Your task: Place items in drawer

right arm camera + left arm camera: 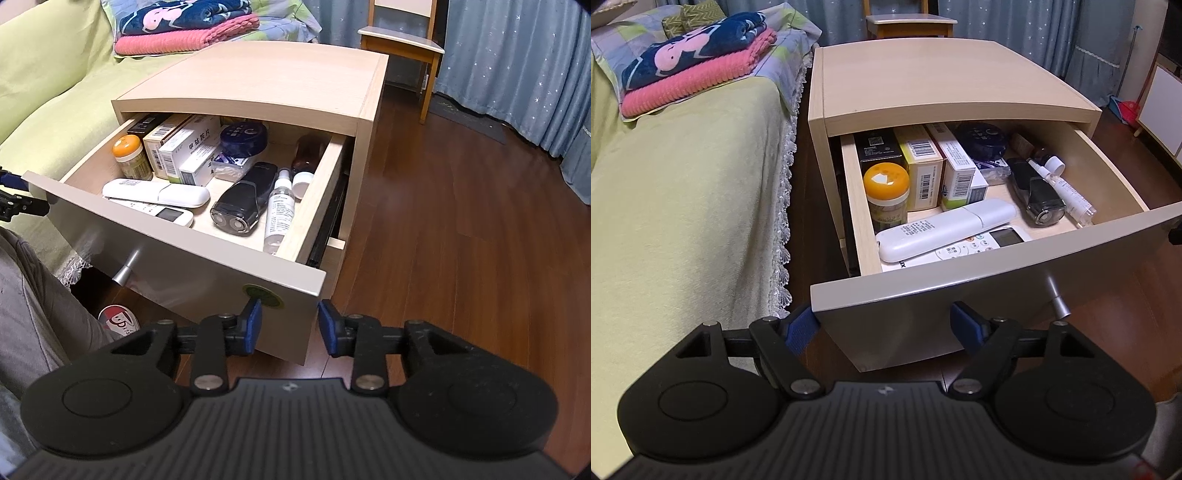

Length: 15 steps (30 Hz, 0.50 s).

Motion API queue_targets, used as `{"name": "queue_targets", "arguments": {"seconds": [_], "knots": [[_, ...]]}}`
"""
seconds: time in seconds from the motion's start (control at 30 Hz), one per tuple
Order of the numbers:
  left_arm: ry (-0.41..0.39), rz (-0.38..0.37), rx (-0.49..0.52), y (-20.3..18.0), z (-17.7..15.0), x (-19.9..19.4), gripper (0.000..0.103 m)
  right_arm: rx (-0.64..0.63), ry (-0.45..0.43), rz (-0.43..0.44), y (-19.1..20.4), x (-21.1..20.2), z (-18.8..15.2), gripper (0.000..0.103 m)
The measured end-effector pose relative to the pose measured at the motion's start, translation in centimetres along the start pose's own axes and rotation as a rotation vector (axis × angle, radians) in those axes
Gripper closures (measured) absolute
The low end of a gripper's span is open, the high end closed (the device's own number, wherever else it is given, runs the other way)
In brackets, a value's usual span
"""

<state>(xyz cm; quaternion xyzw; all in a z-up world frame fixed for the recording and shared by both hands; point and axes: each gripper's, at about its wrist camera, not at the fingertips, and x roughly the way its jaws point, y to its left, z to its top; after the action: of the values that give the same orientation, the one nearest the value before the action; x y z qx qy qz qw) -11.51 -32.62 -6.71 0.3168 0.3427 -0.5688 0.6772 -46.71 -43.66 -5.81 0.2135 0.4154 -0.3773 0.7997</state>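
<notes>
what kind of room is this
Most likely a bedroom: a bed with folded blankets, a bedside cabinet right beside it, and curtains behind.

The nightstand [923, 85] is pale wood-grain laminate, matt and smooth; its drawer [997, 280] front looks glossier, with a brushed metal knob [1057, 301]. The floor [461, 221] is dark wood with a sheen. The remotes [945, 229] are smooth white plastic. The shaver [240, 201] is glossy black plastic. The boxes [923, 166] are printed cardboard. The jar [886, 192] is clear with a shiny orange plastic lid. The bedspread [683, 203] is soft matt cloth with a lace edge; the pink blanket [694, 81] is ribbed knit. Both grippers' pads [253, 328] are blue and matt on black plastic.
</notes>
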Motion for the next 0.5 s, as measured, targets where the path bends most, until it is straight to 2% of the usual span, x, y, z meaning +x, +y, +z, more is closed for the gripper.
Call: {"name": "queue_targets", "arguments": {"seconds": [0.5], "knots": [[-0.001, 0.012, 0.000, -0.26, -0.10, 0.14, 0.026, 0.004, -0.013, -0.011, 0.25, -0.07, -0.39, 0.073]]}}
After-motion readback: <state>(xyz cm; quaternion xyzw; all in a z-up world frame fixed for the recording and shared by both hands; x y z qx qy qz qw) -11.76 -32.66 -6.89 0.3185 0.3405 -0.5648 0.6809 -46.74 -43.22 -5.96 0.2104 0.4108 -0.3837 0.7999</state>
